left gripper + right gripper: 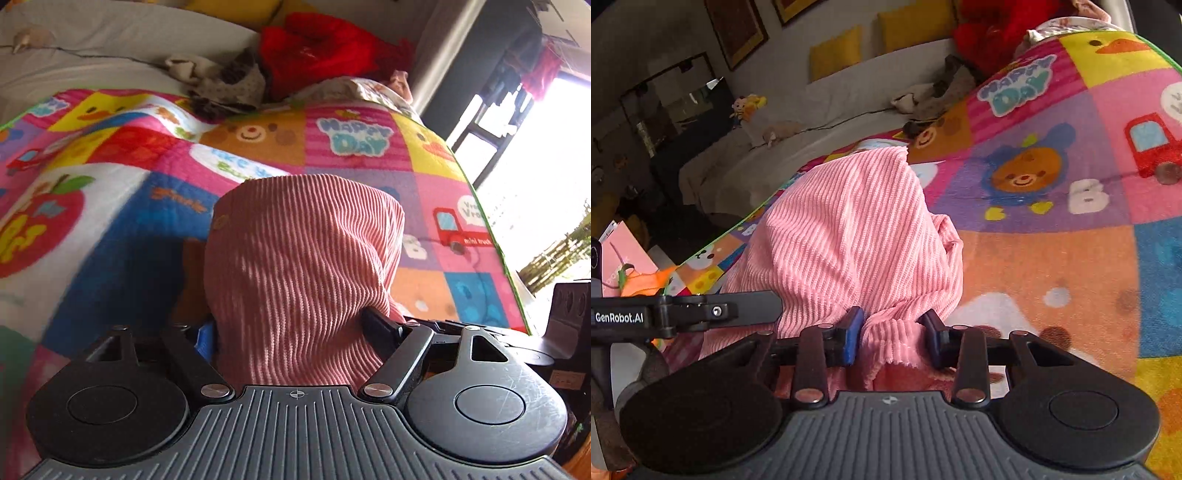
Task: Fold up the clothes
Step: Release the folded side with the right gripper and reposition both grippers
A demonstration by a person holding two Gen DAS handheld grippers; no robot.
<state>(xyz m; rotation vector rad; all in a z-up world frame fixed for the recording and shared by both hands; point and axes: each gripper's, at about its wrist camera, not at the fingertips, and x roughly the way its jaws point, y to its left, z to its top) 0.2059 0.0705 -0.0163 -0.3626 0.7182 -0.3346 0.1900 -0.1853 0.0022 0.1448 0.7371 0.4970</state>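
Note:
A pink ribbed garment (pixel 303 266) hangs bunched over my left gripper (pixel 295 332), which is shut on it; the cloth hides most of the fingers. In the right wrist view the same pink garment (pixel 846 236) is draped forward from my right gripper (pixel 894 339), whose blue-padded fingers (pixel 851 338) are shut on a fold of its edge. Both grippers hold it lifted above a colourful patchwork play blanket (pixel 351 147). The left gripper also shows at the left edge of the right wrist view (pixel 720 312).
The play blanket (pixel 1052 240) covers the surface below. A red garment (pixel 317 48) and a pile of beige and grey clothes (pixel 221 81) lie at its far end. A white sofa (pixel 827 110) with yellow cushions (pixel 834 51) stands behind. A bright window (pixel 535 166) is at right.

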